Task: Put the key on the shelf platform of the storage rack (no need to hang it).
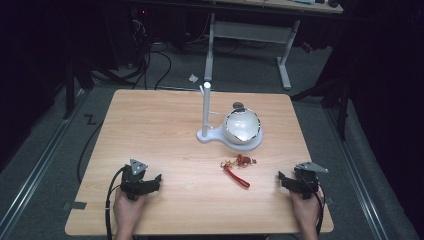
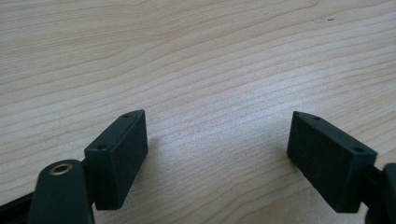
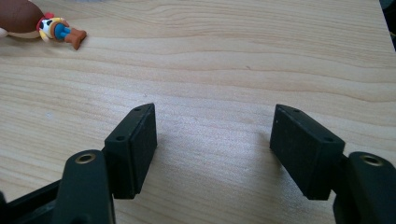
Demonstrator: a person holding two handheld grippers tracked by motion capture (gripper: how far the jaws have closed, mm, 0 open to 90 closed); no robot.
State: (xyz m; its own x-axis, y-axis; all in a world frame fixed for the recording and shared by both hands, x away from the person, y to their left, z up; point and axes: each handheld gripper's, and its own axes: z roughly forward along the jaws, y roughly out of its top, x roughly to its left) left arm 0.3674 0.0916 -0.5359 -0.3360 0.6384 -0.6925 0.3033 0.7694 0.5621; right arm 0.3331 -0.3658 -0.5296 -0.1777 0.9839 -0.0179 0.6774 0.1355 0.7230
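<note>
The keychain (image 1: 237, 167), a small figure charm on a red strap, is lying on the table (image 1: 150, 130) between the two grippers, nearer the right gripper (image 1: 283, 179) and a little farther from the front edge than either. The left gripper (image 1: 157, 180) is resting by the front left corner, the right one by the front right corner. Both are holding their jaws apart over bare, pale wood grain, with nothing between the flat, matte black pads (image 2: 126, 154). Behind the keychain, a glossy white bowl (image 1: 242, 127) is sitting on a white stand (image 1: 205, 112) with a slim upright post.
</note>
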